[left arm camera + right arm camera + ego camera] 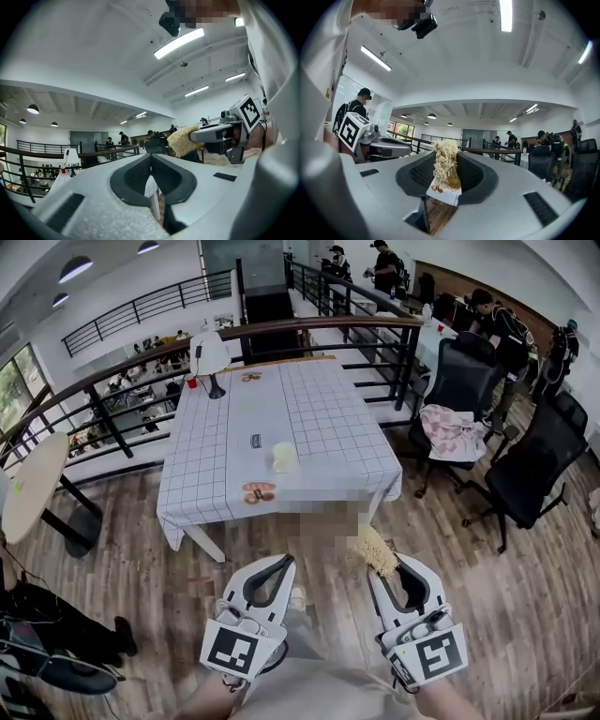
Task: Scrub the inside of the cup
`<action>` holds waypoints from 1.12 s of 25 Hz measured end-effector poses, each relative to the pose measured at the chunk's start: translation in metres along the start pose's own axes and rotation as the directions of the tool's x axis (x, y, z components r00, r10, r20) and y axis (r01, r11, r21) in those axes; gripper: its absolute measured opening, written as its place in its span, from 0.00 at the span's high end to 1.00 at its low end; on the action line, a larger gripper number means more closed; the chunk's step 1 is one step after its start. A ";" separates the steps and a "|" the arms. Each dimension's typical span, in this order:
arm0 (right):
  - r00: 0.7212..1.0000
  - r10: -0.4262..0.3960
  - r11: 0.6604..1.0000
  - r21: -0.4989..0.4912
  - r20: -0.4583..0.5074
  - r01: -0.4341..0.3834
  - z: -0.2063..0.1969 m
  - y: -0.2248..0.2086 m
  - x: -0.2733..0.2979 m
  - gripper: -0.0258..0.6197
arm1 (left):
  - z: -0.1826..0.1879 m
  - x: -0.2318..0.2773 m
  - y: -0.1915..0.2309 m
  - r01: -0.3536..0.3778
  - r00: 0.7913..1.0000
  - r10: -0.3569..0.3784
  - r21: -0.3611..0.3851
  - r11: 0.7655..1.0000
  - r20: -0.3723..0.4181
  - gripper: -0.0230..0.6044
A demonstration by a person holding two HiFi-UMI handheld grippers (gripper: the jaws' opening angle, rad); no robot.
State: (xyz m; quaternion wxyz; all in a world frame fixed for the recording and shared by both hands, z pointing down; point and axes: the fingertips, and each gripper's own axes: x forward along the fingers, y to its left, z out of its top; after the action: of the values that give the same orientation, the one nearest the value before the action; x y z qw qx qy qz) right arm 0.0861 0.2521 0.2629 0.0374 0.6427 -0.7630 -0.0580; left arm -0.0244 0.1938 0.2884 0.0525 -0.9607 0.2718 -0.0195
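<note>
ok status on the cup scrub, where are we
Left gripper shut, empty. Right gripper shut on scrubber. Cup on table, far ahead, not yet reached. No obstacle seen between.

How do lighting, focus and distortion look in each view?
Head view: even lighting, fisheye bows the railing, table sharp. Left gripper view: ceiling strip light blown out. Right gripper view: scrub pad sharp, corners vignetted black.
</note>
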 end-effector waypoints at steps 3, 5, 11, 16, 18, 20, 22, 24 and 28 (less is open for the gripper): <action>1.000 -0.005 1.000 0.007 -0.008 0.005 -0.002 -0.013 0.033 0.78 | -0.003 0.028 0.027 0.009 1.000 -0.009 -0.008 1.000 -0.008 0.94; 1.000 -0.008 1.000 0.014 -0.020 0.008 0.004 -0.027 0.065 0.78 | 0.003 0.051 0.052 0.015 1.000 -0.015 -0.012 1.000 -0.022 0.94; 0.997 -0.008 0.999 0.039 -0.080 0.011 0.009 -0.047 0.147 0.78 | 0.003 0.098 0.121 0.026 0.997 -0.029 -0.055 0.998 -0.065 0.94; 0.995 0.003 0.999 0.035 -0.096 0.001 -0.002 -0.056 0.206 0.78 | -0.015 0.130 0.173 0.010 0.997 -0.015 -0.064 0.998 -0.076 0.94; 0.995 0.011 1.000 0.024 -0.098 -0.008 -0.011 -0.055 0.224 0.78 | -0.025 0.138 0.189 0.005 0.998 -0.009 -0.071 0.997 -0.063 0.94; 0.994 0.020 1.000 0.022 -0.104 -0.018 -0.012 -0.062 0.241 0.78 | -0.027 0.149 0.199 0.001 0.998 -0.005 -0.076 0.997 -0.061 0.94; 0.994 0.031 0.999 0.024 -0.108 -0.029 -0.008 -0.071 0.262 0.78 | -0.025 0.163 0.214 -0.006 0.998 0.001 -0.076 0.997 -0.068 0.94; 0.993 0.043 0.999 0.017 -0.109 -0.042 -0.008 -0.068 0.275 0.78 | -0.028 0.165 0.225 -0.014 0.998 0.009 -0.074 0.997 -0.065 0.94; 0.992 0.059 0.998 0.019 -0.115 -0.057 -0.009 -0.064 0.292 0.78 | -0.033 0.169 0.237 -0.016 0.998 0.012 -0.062 0.998 -0.069 0.94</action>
State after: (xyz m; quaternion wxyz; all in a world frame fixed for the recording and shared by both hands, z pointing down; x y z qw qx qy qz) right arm 0.1002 -0.0470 0.2581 0.0782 0.6229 -0.7783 -0.0133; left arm -0.0059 -0.0983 0.2960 0.0132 -0.9587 0.2806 -0.0437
